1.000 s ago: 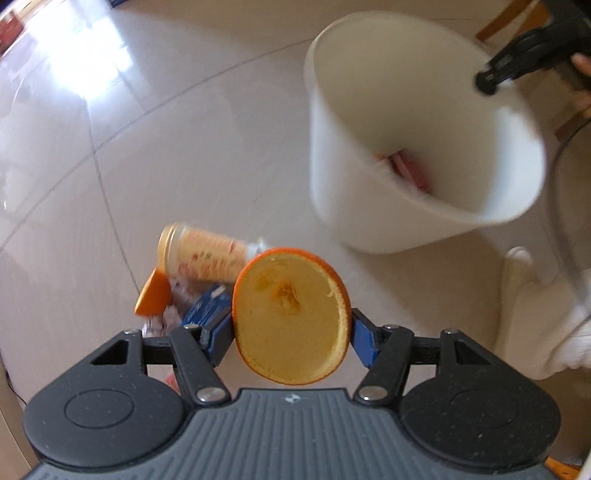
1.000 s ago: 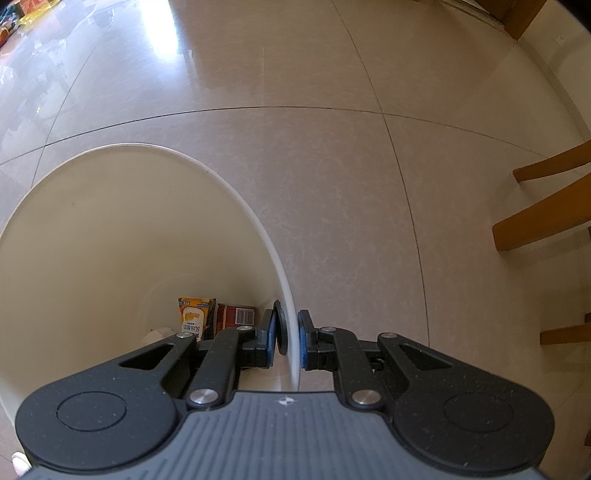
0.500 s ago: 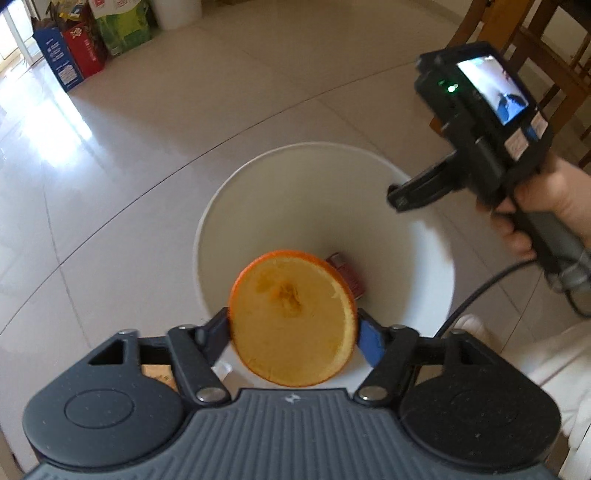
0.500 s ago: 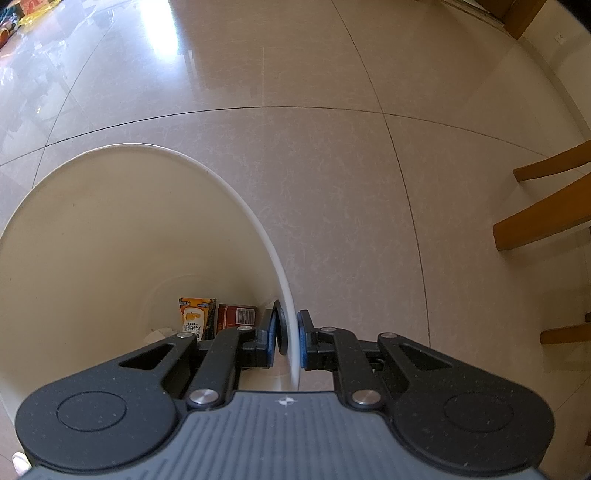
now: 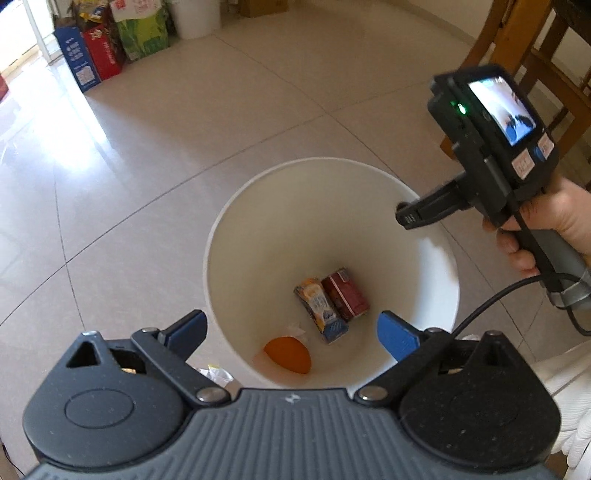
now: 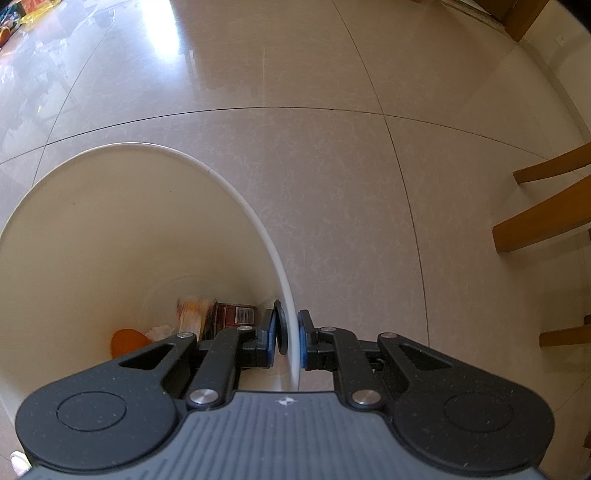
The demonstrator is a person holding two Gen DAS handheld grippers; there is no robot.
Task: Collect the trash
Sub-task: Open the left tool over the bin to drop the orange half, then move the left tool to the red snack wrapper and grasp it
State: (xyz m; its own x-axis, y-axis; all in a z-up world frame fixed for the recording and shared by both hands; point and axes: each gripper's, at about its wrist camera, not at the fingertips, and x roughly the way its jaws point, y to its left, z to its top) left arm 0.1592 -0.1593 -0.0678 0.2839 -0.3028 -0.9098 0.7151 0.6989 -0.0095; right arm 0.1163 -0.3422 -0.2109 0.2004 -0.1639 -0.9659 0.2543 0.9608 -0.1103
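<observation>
Your left tool (image 5: 291, 325) hangs over the white bin (image 5: 221, 236) w/ jaws spread wide, nothing between the blue pads; they've just been opening. The orange peel (image 5: 288, 355) lies on the bin's bottom, near side, just beside a scrap of crumpled white paper (image 5: 295, 329). Two small cartons sit further in, side by side & touching: an orange/blue one (image 5: 320, 309) and a dark red one (image 5: 345, 293).

Your right tool (image 6: 288, 338) is clamped on the bin's rim, one pad inside the wall, one outside. In the left wrist view you see it at the bin's right edge, your right hand (image 5: 543, 229) on the handle, its cable (image 5: 491, 301) looping down past the rim. That tool sticks in over the right side of the opening; rest of the mouth is clear.

Around you: beige tile floor (image 5: 147, 177). More litter on it, just outside the bin's near-left wall, half hidden behind the left tool's body; can't tell what it is. Wooden chair legs (image 6: 546, 218) to the right, well apart from the bin. Far back-left, a blue box (image 5: 77, 61), a red box (image 5: 101, 53) & a green bag (image 5: 142, 33) stand in a row.
</observation>
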